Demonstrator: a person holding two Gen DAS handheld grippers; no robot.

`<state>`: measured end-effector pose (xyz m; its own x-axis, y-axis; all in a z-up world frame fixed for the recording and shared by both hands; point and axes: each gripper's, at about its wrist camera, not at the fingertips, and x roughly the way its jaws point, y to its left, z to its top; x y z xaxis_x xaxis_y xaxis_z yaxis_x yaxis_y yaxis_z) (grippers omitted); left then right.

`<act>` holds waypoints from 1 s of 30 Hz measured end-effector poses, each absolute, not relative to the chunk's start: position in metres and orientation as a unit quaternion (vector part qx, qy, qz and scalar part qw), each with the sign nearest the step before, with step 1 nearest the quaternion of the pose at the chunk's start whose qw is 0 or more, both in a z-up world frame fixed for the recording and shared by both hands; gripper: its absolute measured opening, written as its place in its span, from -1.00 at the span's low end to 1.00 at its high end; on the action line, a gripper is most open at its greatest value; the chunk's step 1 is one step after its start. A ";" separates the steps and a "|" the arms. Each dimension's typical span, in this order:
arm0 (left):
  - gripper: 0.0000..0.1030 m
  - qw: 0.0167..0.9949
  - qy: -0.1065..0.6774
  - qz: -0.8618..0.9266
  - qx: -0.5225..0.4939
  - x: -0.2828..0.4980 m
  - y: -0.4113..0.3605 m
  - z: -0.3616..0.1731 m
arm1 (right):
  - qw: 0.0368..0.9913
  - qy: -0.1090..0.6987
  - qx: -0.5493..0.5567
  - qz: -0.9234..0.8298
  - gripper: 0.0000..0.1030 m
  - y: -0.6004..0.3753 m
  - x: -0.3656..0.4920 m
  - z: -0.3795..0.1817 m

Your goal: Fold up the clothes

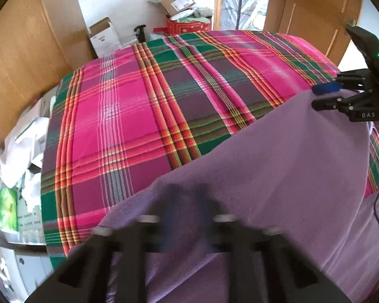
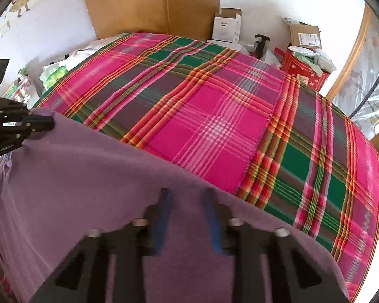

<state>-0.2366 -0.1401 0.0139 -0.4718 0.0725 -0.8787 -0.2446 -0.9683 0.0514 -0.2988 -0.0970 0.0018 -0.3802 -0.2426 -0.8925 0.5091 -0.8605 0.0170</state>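
A plain purple garment of soft fleece-like cloth lies spread over the near part of a bed covered in a pink, green and orange plaid sheet. My left gripper is shut on the garment's far edge; its fingers look blurred. In the right wrist view the left gripper pinches the same edge at the far left. My right gripper, with blue pads, is shut on the garment further along that edge. In the left wrist view the right gripper is at the right. The edge runs straight between both grippers.
Beyond the plaid sheet stand a white carton, a brown cardboard box and a red box. A wooden wardrobe stands behind. White bags and packets pile up beside the bed. A wooden door stands ajar.
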 end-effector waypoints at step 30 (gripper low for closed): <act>-1.00 0.022 0.009 0.873 -0.488 -0.256 -0.174 0.010 | 0.232 0.142 0.509 -0.817 -0.24 -0.090 -0.310 0.000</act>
<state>-0.2560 -0.1740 0.0096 -0.5231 0.0288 -0.8518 -0.0473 -0.9989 -0.0048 -0.3097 -0.0903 -0.0002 -0.3742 -0.2341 -0.8973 0.5223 -0.8528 0.0046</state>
